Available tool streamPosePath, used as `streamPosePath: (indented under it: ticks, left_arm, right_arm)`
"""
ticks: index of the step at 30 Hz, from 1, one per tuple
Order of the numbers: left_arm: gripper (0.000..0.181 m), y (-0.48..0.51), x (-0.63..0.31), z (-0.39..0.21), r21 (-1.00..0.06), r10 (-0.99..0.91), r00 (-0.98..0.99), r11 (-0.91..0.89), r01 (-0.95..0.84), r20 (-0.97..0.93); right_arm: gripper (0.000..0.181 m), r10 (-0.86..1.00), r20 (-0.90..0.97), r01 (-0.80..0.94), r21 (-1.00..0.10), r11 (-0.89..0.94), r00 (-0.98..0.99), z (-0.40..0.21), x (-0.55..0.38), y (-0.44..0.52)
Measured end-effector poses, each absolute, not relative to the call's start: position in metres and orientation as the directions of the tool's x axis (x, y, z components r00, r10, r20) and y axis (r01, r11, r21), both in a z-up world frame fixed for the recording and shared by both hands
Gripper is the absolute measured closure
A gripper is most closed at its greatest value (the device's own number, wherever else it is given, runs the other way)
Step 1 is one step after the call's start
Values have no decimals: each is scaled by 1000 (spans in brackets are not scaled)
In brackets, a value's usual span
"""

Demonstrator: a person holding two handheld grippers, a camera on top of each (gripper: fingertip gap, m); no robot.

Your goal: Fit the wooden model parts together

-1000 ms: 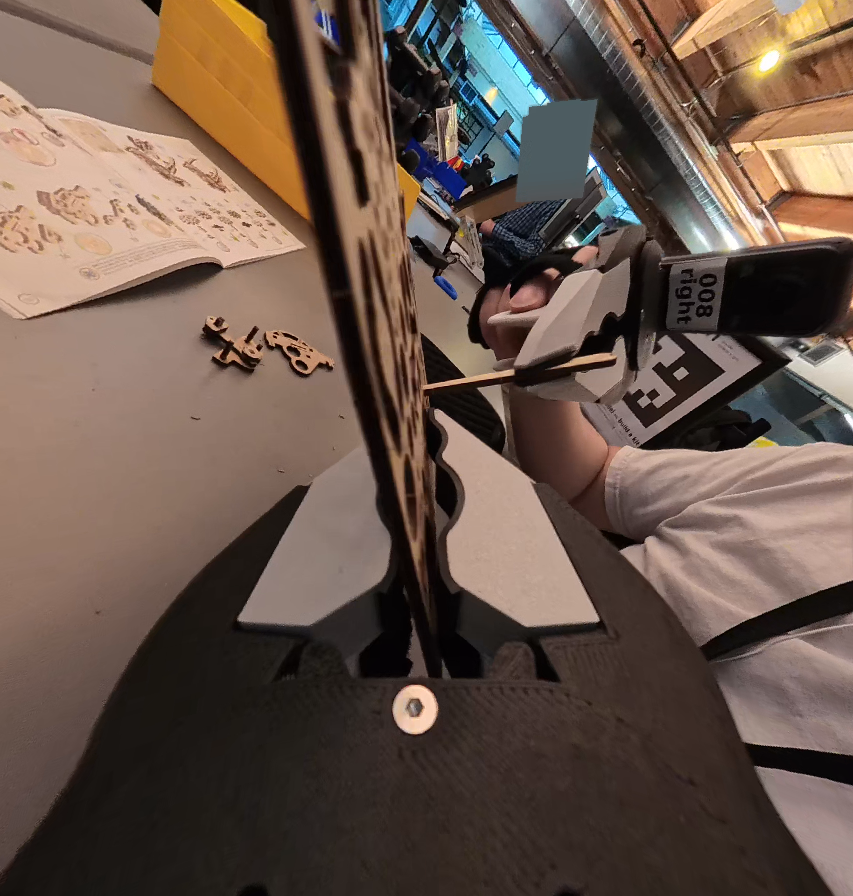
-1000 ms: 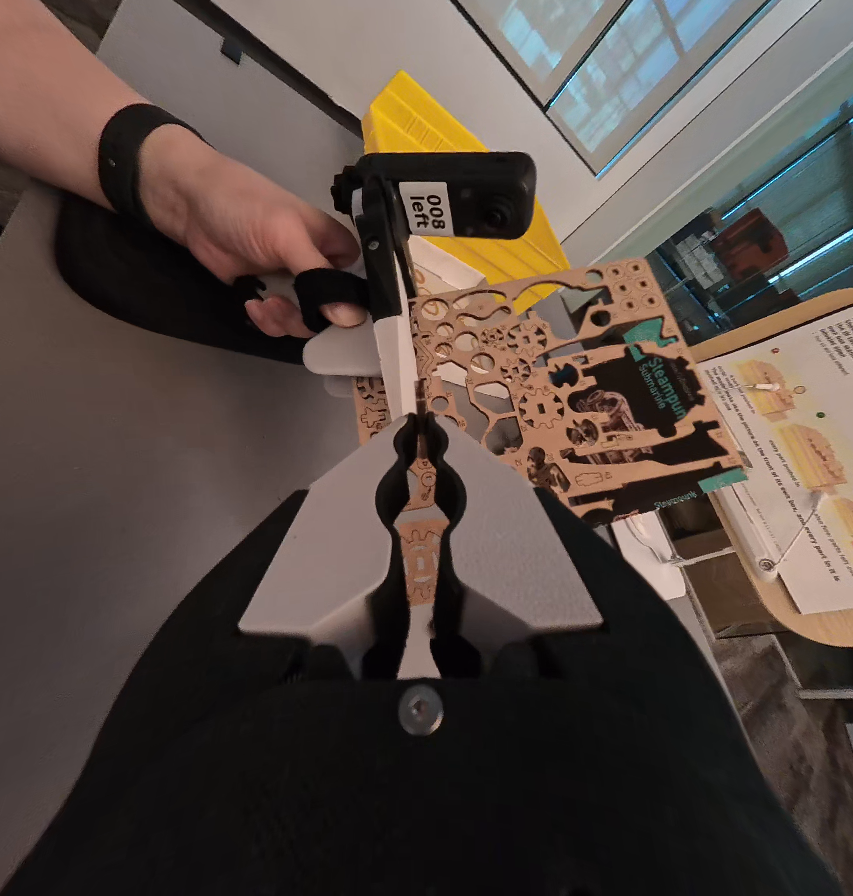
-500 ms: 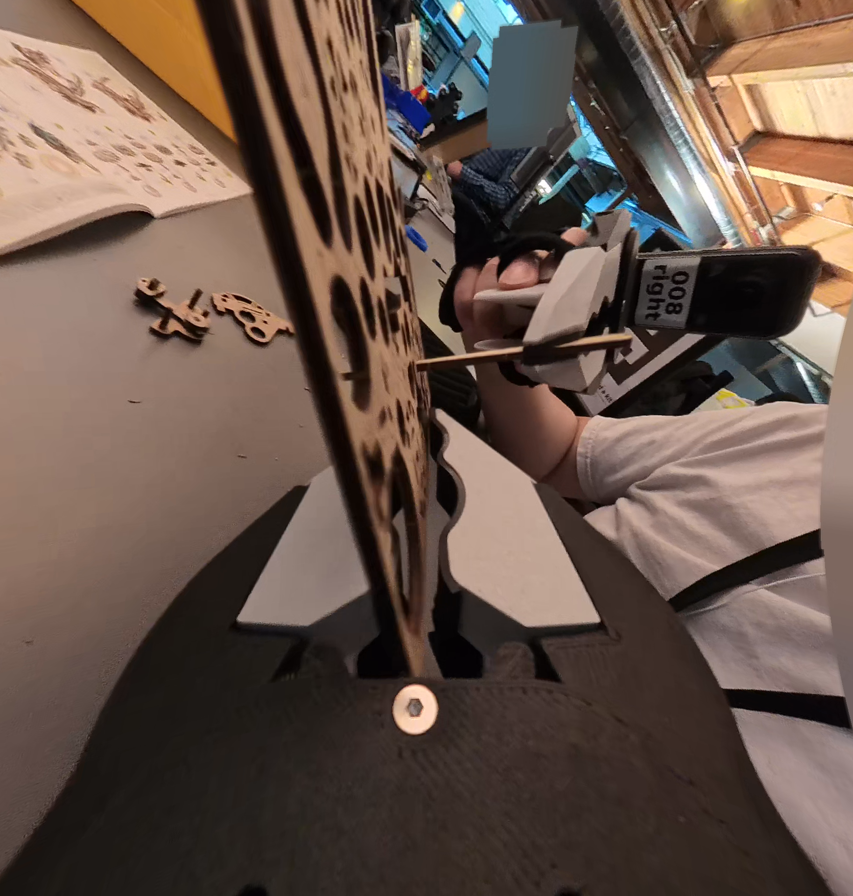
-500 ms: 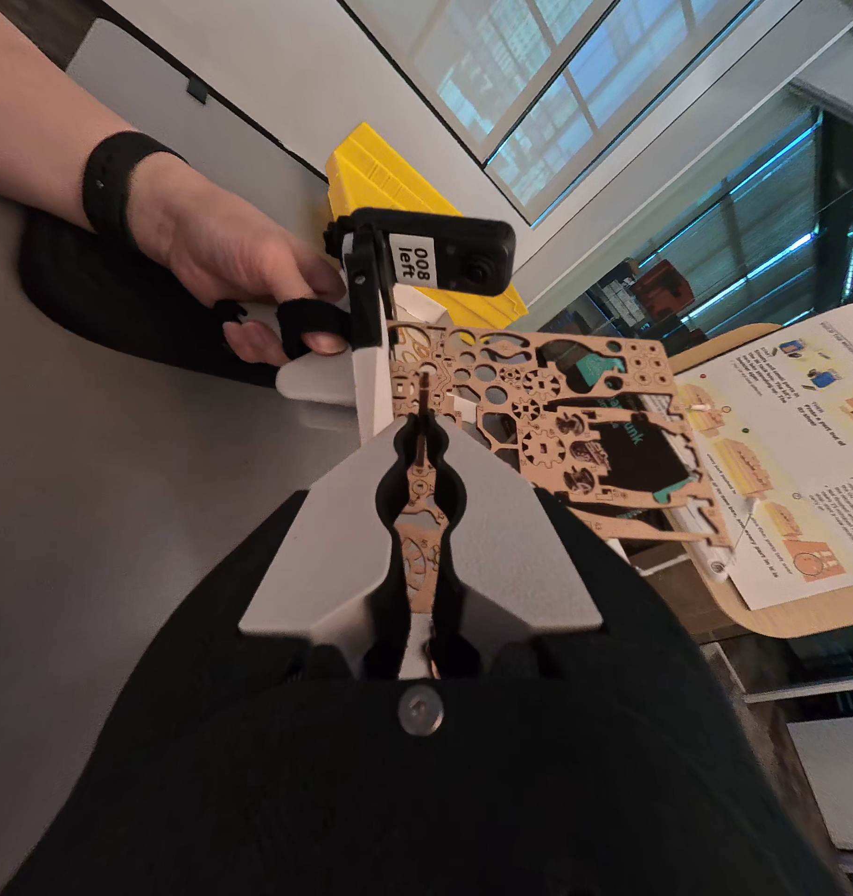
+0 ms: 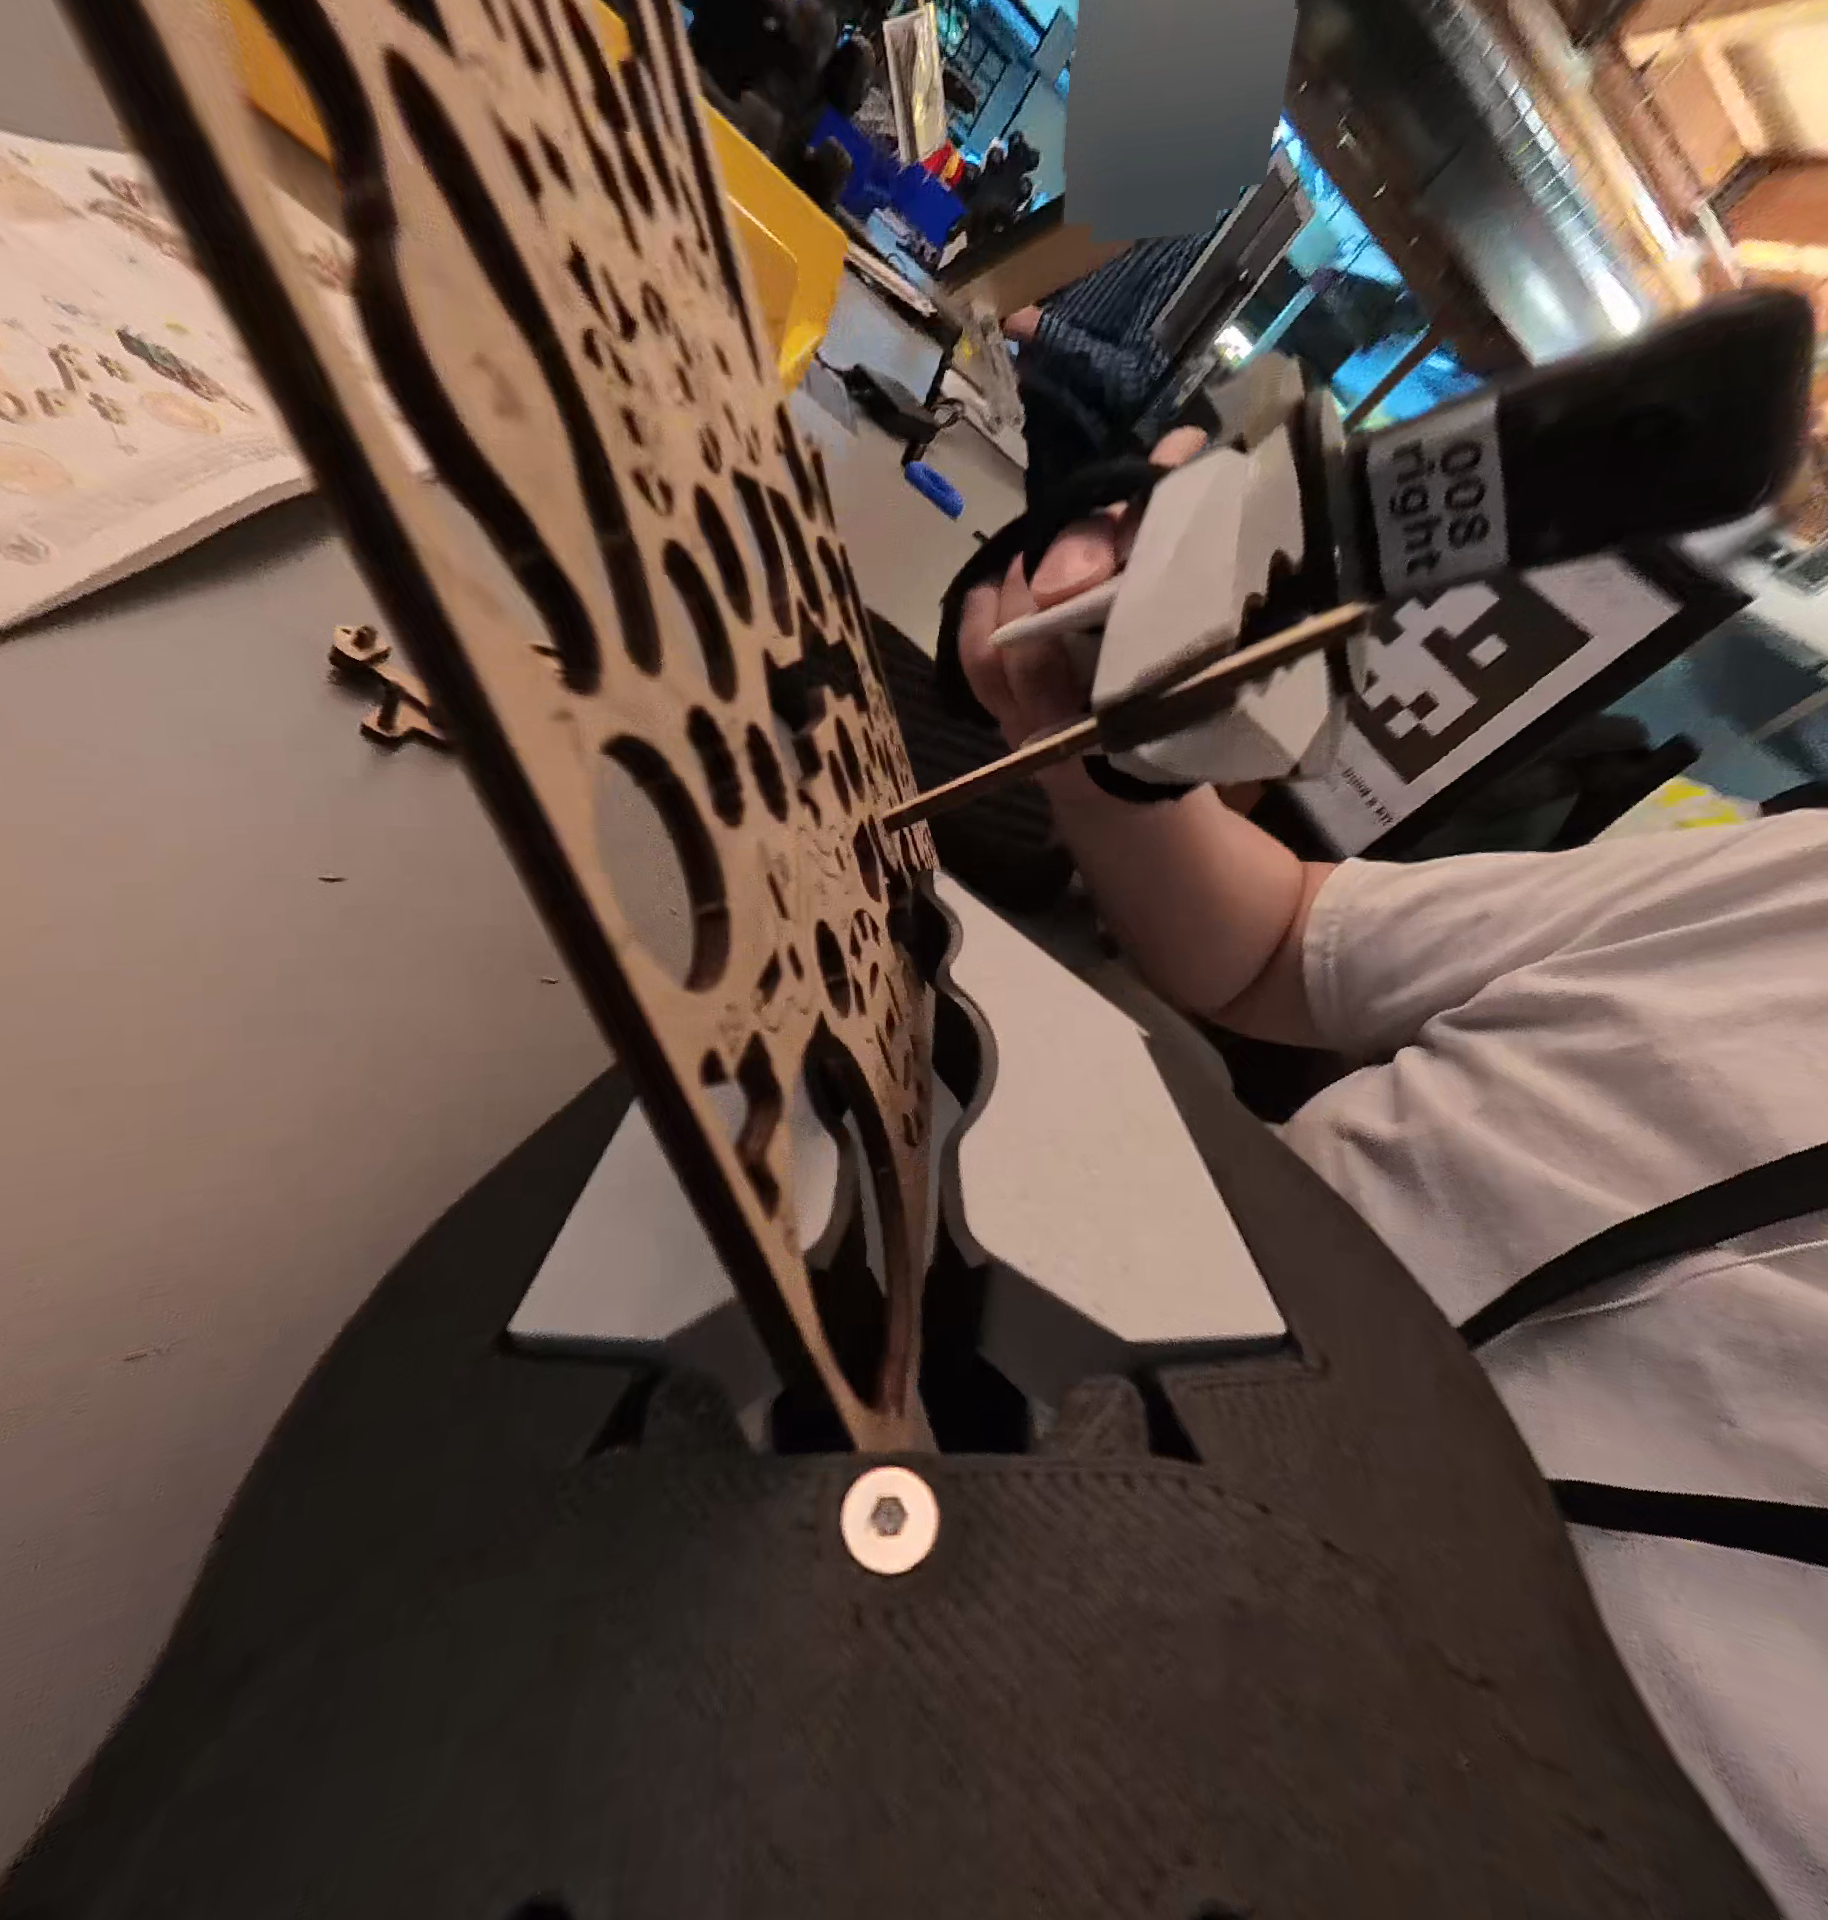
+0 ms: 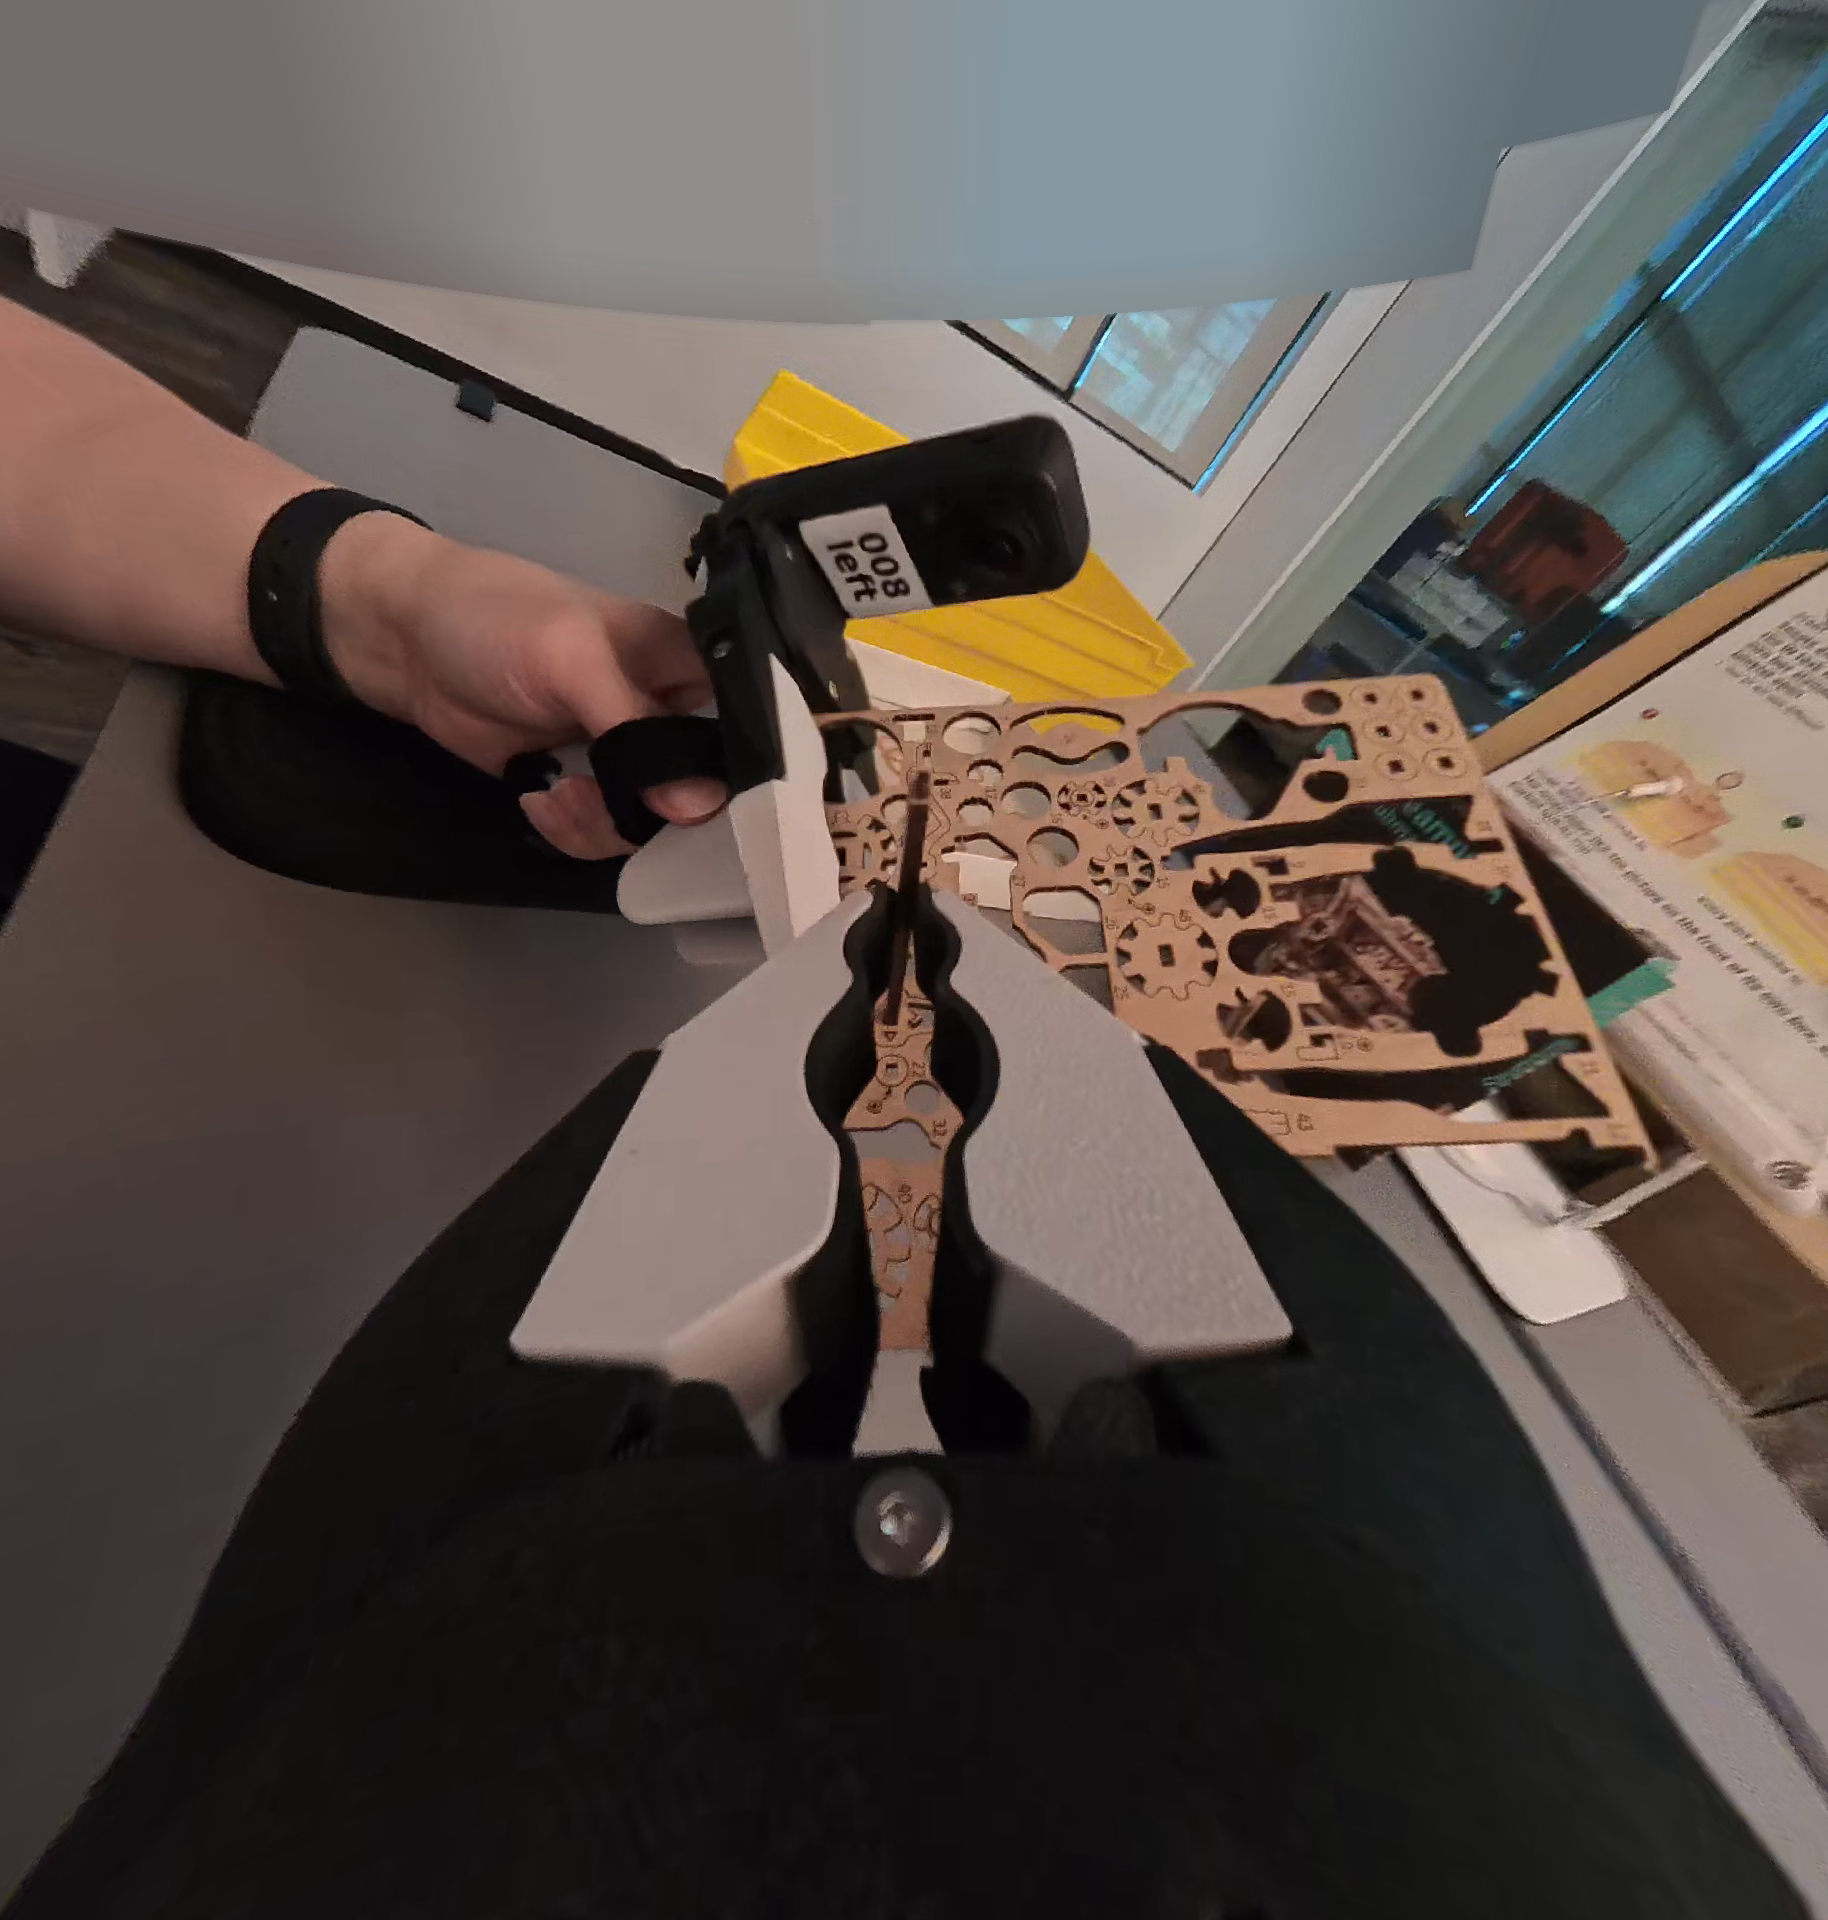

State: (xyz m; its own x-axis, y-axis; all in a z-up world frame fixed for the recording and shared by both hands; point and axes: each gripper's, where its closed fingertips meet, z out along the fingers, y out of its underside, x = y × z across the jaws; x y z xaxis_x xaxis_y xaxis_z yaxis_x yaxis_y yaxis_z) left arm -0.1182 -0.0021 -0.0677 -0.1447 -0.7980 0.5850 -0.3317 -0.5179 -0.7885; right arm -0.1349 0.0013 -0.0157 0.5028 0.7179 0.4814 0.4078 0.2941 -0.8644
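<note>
Above the grey table [image 5: 162, 987], left tool [image 5: 920, 935] clamped on wooden parts sheet [image 5: 577, 520], right tool [image 6: 905, 904] pinching thin stick [image 6: 908, 883] against it

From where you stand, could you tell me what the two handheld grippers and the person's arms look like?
Both grippers, the left gripper and the right gripper, have pale grey wedge-shaped fingers with wavy inner edges on a black textured body with a silver screw. Each carries a black camera bearing a white label; the right also has a black-and-white square marker. The person wears a white short-sleeved shirt, a black wristband, and black finger loops.
</note>
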Motion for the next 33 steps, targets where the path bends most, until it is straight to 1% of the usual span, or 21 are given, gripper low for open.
streamPosePath:
  ticks: [8,10,13,15,21,33]
  left_arm:
    - [178,-2,-118,-66,-788,-794,-145,-528,-316,590]
    - [178,0,-117,-64,-771,-767,-157,-568,-288,623]
    - [180,4,-117,-62,-705,-682,-188,-657,-266,706]
    - [180,4,-117,-62,-682,-654,-199,-681,-267,730]
    - [180,5,-116,-61,-703,-677,-193,-666,-251,710]
    - [178,12,-120,-53,-647,-608,-225,-733,-210,761]
  right_arm:
    - [181,849,214,246,-964,103,483,-14,-128,10]
    - [181,843,245,254,-958,135,479,-13,-131,8]
    - [181,802,343,326,-925,196,489,-16,-136,6]
    - [181,786,369,340,-915,215,496,-16,-136,6]
    - [181,778,366,320,-921,224,510,-15,-134,5]
    - [181,754,413,329,-904,272,512,-11,-136,2]
